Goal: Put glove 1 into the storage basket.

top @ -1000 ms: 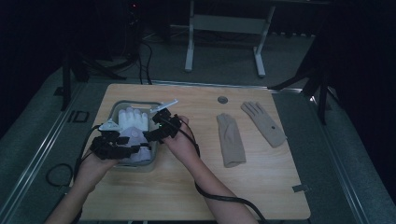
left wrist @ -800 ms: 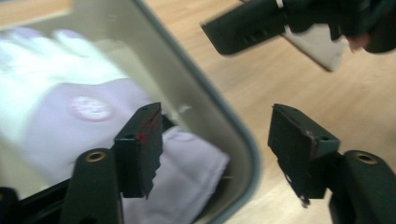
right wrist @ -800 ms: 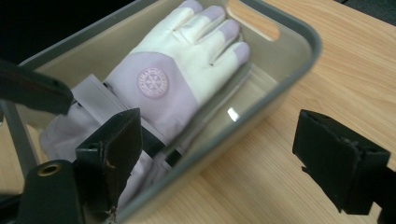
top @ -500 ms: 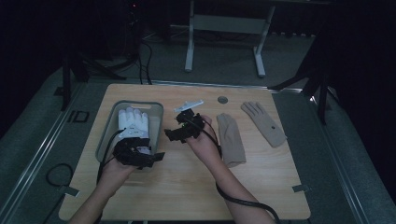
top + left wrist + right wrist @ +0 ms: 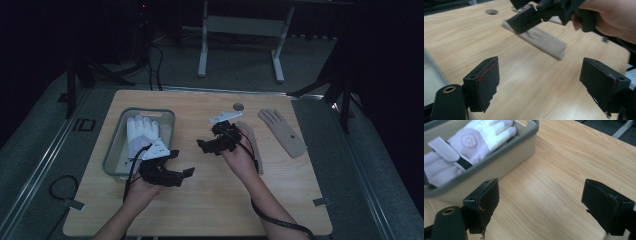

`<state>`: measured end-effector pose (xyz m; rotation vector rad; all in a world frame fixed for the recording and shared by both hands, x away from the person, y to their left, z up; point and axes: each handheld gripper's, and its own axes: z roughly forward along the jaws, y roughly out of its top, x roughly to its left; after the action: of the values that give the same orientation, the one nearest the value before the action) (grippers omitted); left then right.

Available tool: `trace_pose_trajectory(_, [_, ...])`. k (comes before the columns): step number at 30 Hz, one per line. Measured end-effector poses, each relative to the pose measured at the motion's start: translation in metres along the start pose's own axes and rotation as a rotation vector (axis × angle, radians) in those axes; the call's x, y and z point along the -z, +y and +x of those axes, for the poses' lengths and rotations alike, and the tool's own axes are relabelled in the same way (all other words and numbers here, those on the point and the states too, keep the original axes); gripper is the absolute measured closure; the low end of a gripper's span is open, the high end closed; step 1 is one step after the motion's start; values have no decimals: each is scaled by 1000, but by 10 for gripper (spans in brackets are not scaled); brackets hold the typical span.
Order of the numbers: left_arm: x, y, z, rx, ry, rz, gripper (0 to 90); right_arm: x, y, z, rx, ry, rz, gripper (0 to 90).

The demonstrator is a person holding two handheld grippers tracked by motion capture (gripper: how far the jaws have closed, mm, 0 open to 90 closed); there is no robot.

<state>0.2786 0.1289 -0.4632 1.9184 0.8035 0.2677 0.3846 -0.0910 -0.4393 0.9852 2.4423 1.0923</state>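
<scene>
My left tool (image 5: 176, 172) hangs over the counter (image 5: 210, 200) just beside the bin (image 5: 114, 155), its jaws wide apart after opening, nothing between them. The white glove (image 5: 141, 134) lies inside the bin, up and to the left of that tool. My right tool (image 5: 212, 145) sits mid-counter, jaws spread and empty. A tan glove (image 5: 541, 40) lies flat under that hand, touching it, I think, though the hand hides most of it. A second tan glove (image 5: 282, 131) lies well apart to the right.
</scene>
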Motion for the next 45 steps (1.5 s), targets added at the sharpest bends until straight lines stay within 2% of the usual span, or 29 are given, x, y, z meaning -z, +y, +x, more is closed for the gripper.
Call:
trace_pose_trajectory(7, [-20,-14,-12,-51,-39,30,162,12,-20,-17,-4,10,-21,138])
trace_pose_trajectory(16, [-42,-34,-26,-68,-94,20,162,17,-43,-30,3,27,-23,142])
trace_pose_trajectory(20, [-51,-43,-31,-92,-117,30,162,21,-56,-37,-32,52,-19,136])
trace_pose_trajectory(22, [-54,-48,-31,-106,-113,34,162,23,-64,-41,-58,66,-27,129])
trace_pose_trajectory(24, [-55,-50,-31,-105,-119,30,162,23,-67,-43,-74,65,-29,129])
trace_pose_trajectory(26, [-57,-57,-30,-85,-125,26,162,23,-78,-48,-87,69,-21,109])
trace_pose_trajectory(27, [-58,-59,-29,-85,-124,27,162,23,-81,-50,-88,52,-21,109])
trace_pose_trajectory(29, [-59,-63,-29,-88,-112,28,162,23,-87,-55,-92,54,-1,109])
trace_pose_trajectory(32, [-60,-67,-30,-105,-96,22,162,24,-97,-63,-71,5,2,168])
trace_pose_trajectory(34, [-60,-69,-30,-105,-107,7,162,25,-102,-71,-67,-23,-11,262])
trace_pose_trajectory(36, [-61,-70,-31,-108,-105,13,162,26,-106,-78,-44,-50,-19,312])
trace_pose_trajectory(39, [-62,-73,-31,-92,-108,6,162,23,-110,-90,-22,-104,-12,407])
trace_pose_trajectory(41, [-62,-74,-31,-89,-107,-7,162,21,-111,-100,-9,-123,0,470])
trace_pose_trajectory(45, [-61,-73,-30,-92,-106,-19,162,15,-111,-118,-58,-132,-3,500])
